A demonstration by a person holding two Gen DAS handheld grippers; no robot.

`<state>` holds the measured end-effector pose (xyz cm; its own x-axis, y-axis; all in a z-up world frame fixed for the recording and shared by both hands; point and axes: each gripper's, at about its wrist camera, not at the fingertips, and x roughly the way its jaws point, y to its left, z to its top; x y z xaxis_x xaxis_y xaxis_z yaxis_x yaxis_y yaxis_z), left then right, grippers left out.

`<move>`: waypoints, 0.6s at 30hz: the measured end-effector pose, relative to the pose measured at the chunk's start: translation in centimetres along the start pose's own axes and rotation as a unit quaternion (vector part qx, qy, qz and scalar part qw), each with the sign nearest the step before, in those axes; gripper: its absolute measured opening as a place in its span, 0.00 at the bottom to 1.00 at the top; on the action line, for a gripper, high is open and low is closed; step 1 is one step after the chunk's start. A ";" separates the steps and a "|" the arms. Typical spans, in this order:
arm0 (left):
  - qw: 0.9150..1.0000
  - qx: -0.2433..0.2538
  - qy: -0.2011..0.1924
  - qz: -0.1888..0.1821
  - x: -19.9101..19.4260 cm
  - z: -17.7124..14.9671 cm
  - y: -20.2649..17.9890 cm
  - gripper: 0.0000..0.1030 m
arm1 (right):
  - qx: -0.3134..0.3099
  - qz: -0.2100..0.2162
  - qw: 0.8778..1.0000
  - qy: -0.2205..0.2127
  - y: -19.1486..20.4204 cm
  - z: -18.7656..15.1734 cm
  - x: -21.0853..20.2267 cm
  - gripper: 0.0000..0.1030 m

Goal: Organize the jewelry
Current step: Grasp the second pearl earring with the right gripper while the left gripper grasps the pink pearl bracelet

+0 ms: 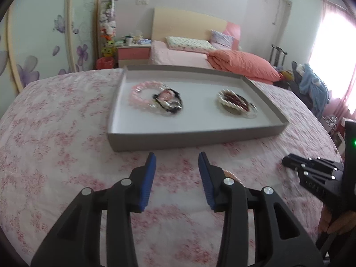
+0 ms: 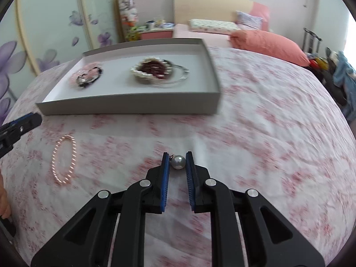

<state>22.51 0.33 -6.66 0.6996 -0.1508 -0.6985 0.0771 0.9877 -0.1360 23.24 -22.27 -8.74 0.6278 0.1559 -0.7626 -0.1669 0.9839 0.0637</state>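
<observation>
On the pink floral bedspread the grey tray already holds two bracelet piles; my right gripper pinches a pearl pendant; my left gripper hangs spread, empty; a pink bead bracelet at near left waits.

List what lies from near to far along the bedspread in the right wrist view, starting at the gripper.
Right gripper closed on a pearl → grey tray → pearl-and-red bracelet pile inside it → orange pillow.
</observation>
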 end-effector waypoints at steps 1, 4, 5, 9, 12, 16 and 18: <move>1.000 0.006 0.006 -0.008 0.1 -0.2 -0.4 0.39 | 0.005 0.000 1.000 0.000 -0.3 -0.2 -0.1 0.15; 0.999 0.022 0.025 -0.025 0.5 -0.7 -1.6 0.39 | 0.005 -0.003 1.000 0.000 -0.5 -0.2 -0.3 0.15; 0.999 0.029 0.034 -0.030 0.8 -0.9 -2.2 0.39 | 0.002 -0.006 1.000 0.000 -0.3 -0.2 -0.3 0.15; 0.997 0.048 0.057 -0.029 1.9 -1.6 -3.8 0.39 | -0.002 -0.007 1.000 0.000 -0.3 -0.2 -0.2 0.15; 0.996 0.050 0.075 -0.019 2.7 -2.1 -4.2 0.37 | 0.000 -0.004 1.000 0.000 -0.4 -0.3 -0.3 0.15; 0.995 0.064 0.072 0.005 2.9 -2.3 -4.6 0.21 | 0.001 -0.003 1.000 0.000 -0.4 -0.3 -0.3 0.16; 0.995 0.066 0.070 0.015 3.0 -2.3 -4.6 0.13 | 0.001 -0.003 1.000 0.000 -0.4 -0.3 -0.3 0.16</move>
<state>22.61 -4.73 -9.73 0.5970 -0.1169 -0.7937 0.1569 0.9872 -0.0274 22.90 -22.70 -8.76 0.6291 0.1492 -0.7628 -0.1610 0.9851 0.0598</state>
